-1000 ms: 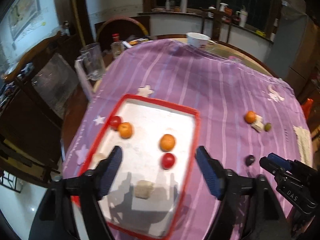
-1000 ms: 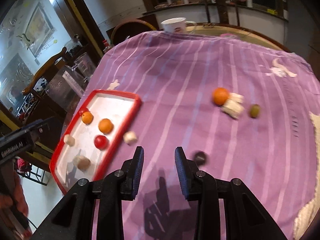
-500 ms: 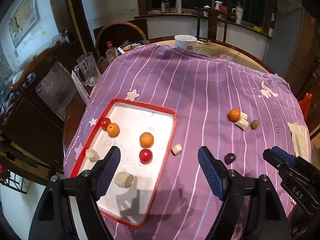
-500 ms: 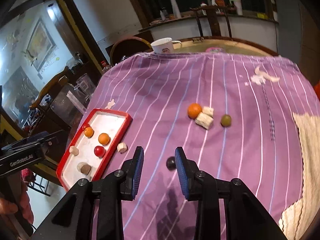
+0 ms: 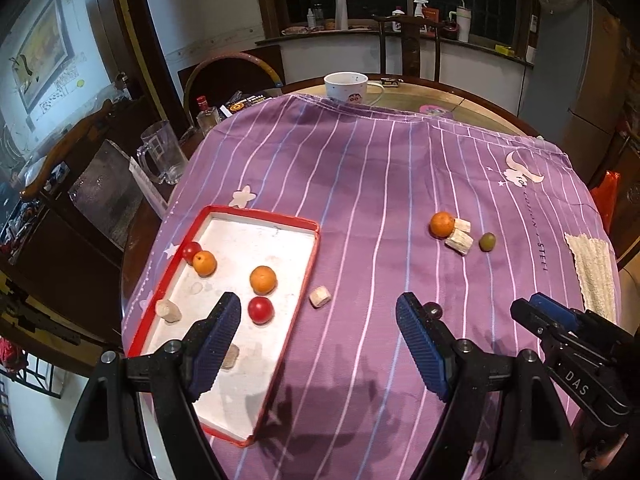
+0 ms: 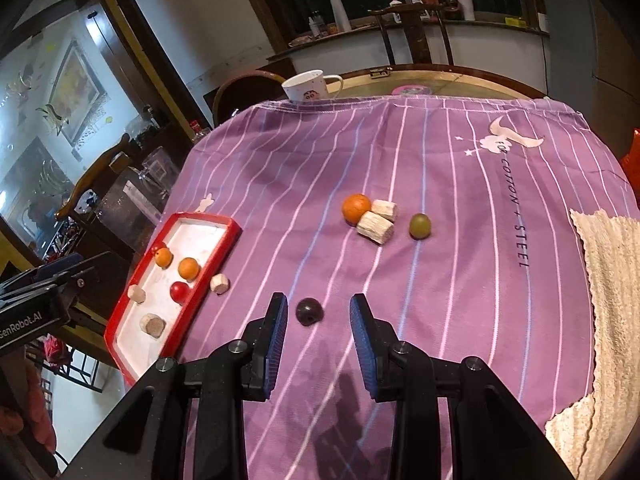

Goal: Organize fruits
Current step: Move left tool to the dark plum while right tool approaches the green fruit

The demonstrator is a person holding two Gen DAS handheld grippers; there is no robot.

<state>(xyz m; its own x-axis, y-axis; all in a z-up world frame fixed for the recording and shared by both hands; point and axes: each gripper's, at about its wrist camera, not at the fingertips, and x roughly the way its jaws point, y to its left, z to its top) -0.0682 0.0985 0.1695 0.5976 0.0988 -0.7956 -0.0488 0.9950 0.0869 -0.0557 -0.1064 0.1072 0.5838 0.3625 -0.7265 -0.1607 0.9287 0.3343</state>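
Each gripper was black, with two angular arms that ended in dark blue ribbed pads (image 5: 218,338). Small silver screws (image 5: 173,346) sat on the arm joints. The right gripper (image 5: 568,344) carried white letters "DAS" at 5 o'clock in the left view; the left gripper (image 6: 40,300) showed "GenRobot.AI" at 9 o'clock.

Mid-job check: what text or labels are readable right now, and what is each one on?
"DAS": right gripper body, left wrist view.
"GenRobot.AI", first letter cut off: left gripper body, right wrist view.
"FOR COTTON + STEEL": purple tablecloth, beside its moon print.
Mug: cartoon face, no words.
Book cover and counter bottles: too small to read.
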